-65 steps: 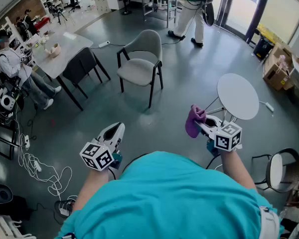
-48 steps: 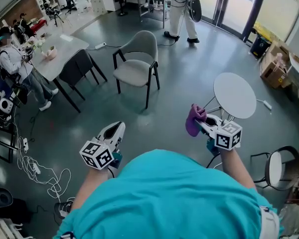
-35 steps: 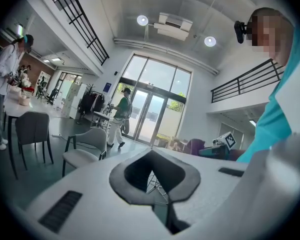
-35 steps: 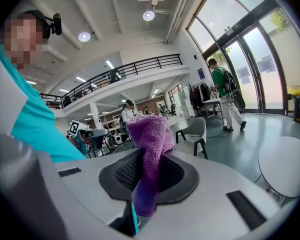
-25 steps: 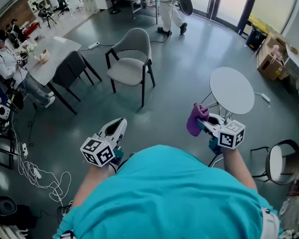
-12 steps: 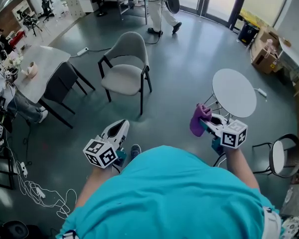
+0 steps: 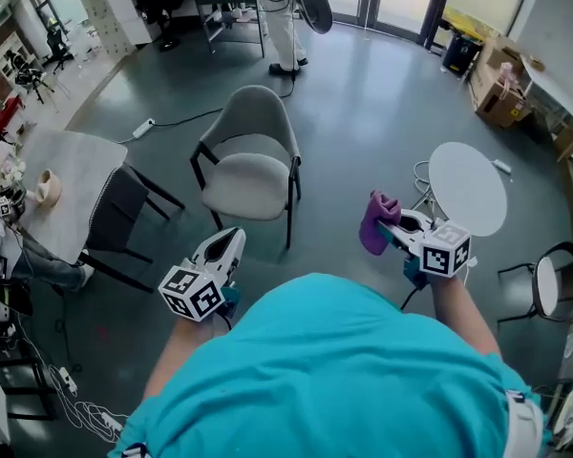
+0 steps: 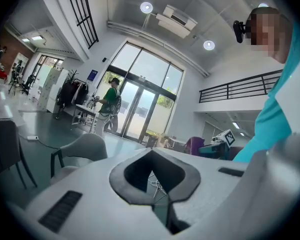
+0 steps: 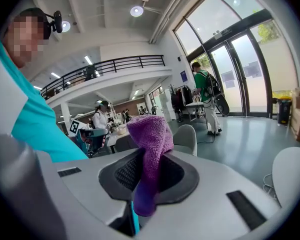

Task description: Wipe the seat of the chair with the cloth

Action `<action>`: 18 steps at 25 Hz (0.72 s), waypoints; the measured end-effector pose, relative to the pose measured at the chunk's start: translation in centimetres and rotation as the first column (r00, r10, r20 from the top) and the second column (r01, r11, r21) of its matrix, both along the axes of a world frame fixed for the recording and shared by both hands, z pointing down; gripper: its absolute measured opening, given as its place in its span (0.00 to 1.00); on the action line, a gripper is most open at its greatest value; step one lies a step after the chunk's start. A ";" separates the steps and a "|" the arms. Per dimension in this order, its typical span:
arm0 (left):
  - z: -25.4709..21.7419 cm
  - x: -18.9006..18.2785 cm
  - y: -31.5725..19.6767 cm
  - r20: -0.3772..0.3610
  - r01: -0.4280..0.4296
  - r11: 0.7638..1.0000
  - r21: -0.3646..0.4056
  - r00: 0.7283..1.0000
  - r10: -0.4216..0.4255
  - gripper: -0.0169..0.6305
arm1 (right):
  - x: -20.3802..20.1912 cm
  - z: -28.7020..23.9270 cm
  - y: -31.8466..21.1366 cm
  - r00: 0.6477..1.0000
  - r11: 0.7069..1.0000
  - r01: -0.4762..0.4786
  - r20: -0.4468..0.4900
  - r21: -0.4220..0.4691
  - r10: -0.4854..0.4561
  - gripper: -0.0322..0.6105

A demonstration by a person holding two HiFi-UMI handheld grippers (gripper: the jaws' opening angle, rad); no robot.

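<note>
Grips purple cloth [image 7: 375,221] in right gripper [image 7: 389,229]; grey chair [image 7: 248,172] well apart at its 10 o'clock, round table [image 7: 468,187] at 2 o'clock, left gripper [image 7: 229,239] at 9 o'clock.

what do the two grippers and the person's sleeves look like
Both the left gripper and the right gripper have white moulded shells, dark grey padding round the jaws, teal handles and a white cube with black square markers at the rear. The person wears a teal top, forearms uncovered.
</note>
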State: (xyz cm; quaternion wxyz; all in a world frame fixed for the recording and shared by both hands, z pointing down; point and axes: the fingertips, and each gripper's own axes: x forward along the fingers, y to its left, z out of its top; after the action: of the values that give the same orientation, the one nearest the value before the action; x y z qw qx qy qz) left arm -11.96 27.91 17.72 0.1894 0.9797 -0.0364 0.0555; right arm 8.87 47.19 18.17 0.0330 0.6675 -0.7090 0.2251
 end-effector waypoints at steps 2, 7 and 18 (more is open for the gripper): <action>-0.1 1.0 -2.6 -0.002 -0.012 1.000 0.004 1.000 0.012 0.02 | 0.6 0.2 -2.2 1.000 1.000 -0.008 -0.003 -0.012 0.008 0.13; 0.2 3.6 -7.0 0.004 -0.012 1.000 0.000 1.000 0.012 0.02 | 3.6 0.7 -5.8 1.000 0.999 -0.021 0.007 -0.032 0.022 0.14; 2.2 14.3 -12.9 0.046 0.139 0.990 0.001 0.989 -0.139 0.02 | 17.3 3.1 -13.9 0.994 0.994 0.105 0.038 -0.018 -0.104 0.13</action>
State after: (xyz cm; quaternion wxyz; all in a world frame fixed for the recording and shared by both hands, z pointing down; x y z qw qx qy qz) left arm 2.31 15.04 19.87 0.1929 0.9730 -0.1089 0.0646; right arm 26.20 33.29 21.25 0.0383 0.6248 -0.7411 0.2427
